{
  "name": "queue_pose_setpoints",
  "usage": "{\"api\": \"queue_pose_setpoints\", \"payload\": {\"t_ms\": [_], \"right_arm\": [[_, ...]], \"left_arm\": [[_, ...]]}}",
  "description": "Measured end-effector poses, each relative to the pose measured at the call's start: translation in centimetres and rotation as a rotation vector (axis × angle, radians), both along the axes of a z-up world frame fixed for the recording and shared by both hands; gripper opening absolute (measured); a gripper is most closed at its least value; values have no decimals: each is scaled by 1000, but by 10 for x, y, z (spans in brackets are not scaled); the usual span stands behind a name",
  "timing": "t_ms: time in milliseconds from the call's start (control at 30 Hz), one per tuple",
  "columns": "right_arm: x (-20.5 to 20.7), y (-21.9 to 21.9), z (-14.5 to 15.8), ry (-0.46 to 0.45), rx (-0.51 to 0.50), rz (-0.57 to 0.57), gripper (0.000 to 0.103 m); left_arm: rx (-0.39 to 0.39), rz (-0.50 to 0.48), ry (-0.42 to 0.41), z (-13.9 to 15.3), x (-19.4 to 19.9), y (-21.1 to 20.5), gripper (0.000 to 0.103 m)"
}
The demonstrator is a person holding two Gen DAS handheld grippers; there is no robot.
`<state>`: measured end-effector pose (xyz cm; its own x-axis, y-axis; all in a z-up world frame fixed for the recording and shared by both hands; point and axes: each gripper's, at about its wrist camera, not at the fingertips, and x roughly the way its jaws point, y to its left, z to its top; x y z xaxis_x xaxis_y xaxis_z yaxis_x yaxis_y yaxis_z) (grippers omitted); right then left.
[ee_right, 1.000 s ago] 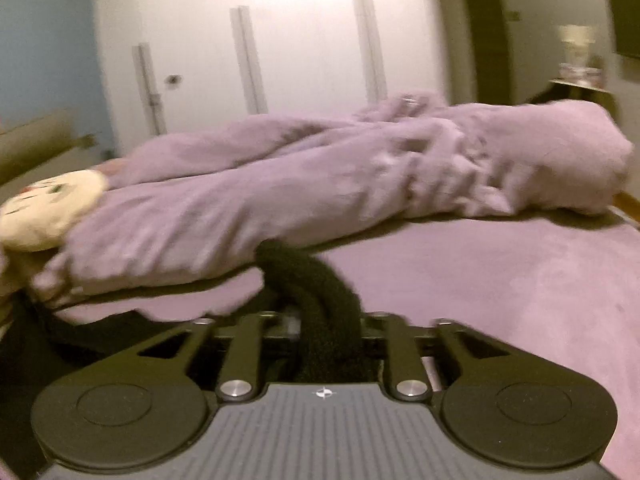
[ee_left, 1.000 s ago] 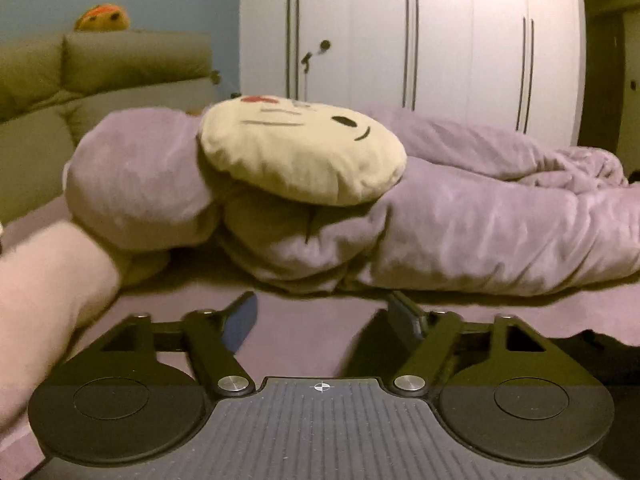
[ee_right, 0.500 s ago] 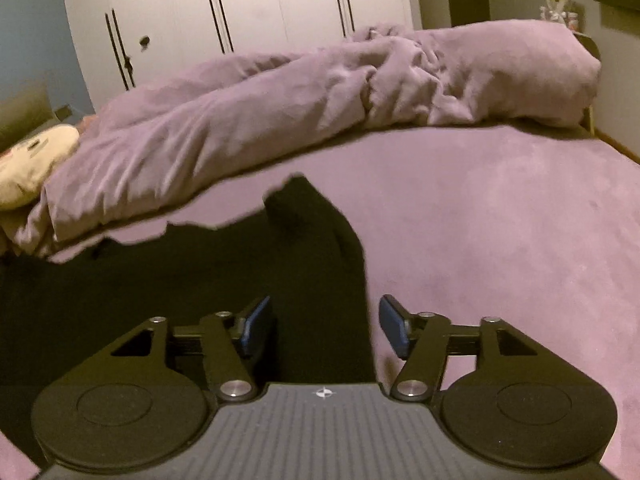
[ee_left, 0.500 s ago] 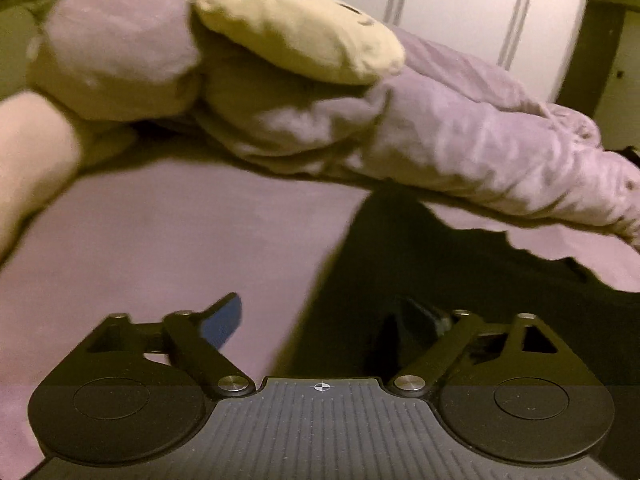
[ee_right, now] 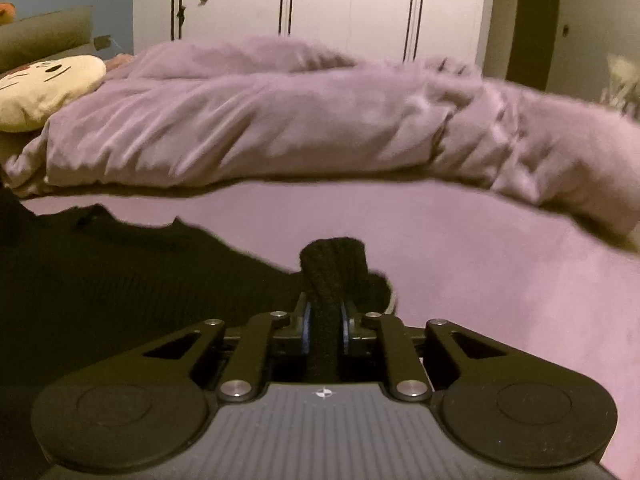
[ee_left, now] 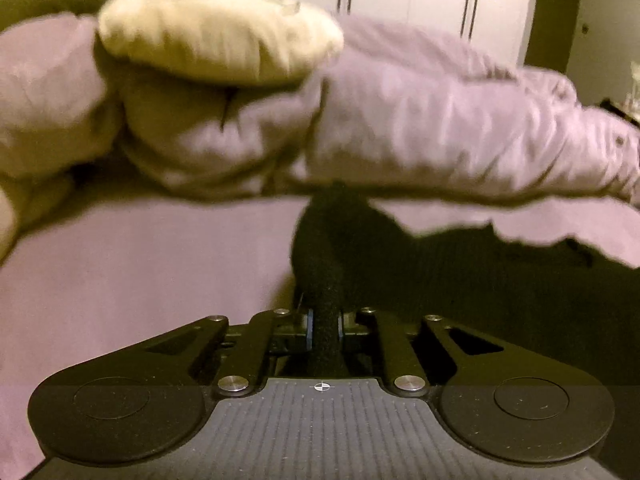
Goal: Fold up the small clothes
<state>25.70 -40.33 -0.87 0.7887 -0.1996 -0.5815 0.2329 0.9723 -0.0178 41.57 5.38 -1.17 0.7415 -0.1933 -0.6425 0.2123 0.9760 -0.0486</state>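
A black knit garment (ee_left: 460, 272) lies on the purple bed sheet (ee_left: 140, 272). My left gripper (ee_left: 324, 326) is shut on a bunched edge of it, which stands up between the jaws. The rest spreads to the right in the left wrist view. In the right wrist view the same black garment (ee_right: 120, 280) spreads to the left, and my right gripper (ee_right: 325, 328) is shut on another bunched edge of it. Both grippers sit low over the sheet (ee_right: 500, 272).
A rumpled purple duvet (ee_right: 280, 128) lies across the bed beyond the garment. A cream face cushion (ee_left: 216, 36) rests on it at the left, also seen in the right wrist view (ee_right: 44, 88). White wardrobe doors (ee_right: 320, 0) stand behind.
Both grippers were open half a second ago. Both have closed on edges of the black garment. The right one had let go of it just before.
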Motion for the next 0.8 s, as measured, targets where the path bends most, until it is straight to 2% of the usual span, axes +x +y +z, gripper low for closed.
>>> {"api": "queue_pose_setpoints", "payload": {"t_ms": [100,167,267,333,367,433,467,500,567,633,667,700,800], "right_arm": [[-3,-1,21,-107,-8,-29,9],[2,-4,30,-154,-21,-65,9],[21,-15,21,-139,9,-112,10],[33,-22,3,-105,-5,-146,10],[36,-25,-6,-72,3,-166,14],[35,-28,-19,-21,48,-189,24],[27,-27,-19,-47,54,-187,26],[16,-24,-16,-77,52,-180,27],[-13,-16,-7,-124,56,-168,32],[-47,-7,-4,-141,105,-122,38],[-63,-2,-5,-145,135,-107,47],[-79,2,-8,-141,163,-99,51],[-117,13,-25,-105,217,-81,54]], "left_arm": [[-19,29,-97,18,-1,1,12],[14,59,-145,23,3,-3,13],[121,115,-151,13,15,-14,15],[176,180,-142,-3,20,-18,24],[199,198,-116,-10,22,-19,30],[232,197,-80,-19,19,-20,34],[218,178,-88,-19,13,-18,41],[190,163,-89,-16,4,-11,53],[121,146,-70,-12,-11,3,60],[59,132,-27,-9,-27,15,63],[31,130,-3,-10,-34,20,69],[7,128,24,-12,-43,22,75],[32,106,67,-19,-59,19,82]]}}
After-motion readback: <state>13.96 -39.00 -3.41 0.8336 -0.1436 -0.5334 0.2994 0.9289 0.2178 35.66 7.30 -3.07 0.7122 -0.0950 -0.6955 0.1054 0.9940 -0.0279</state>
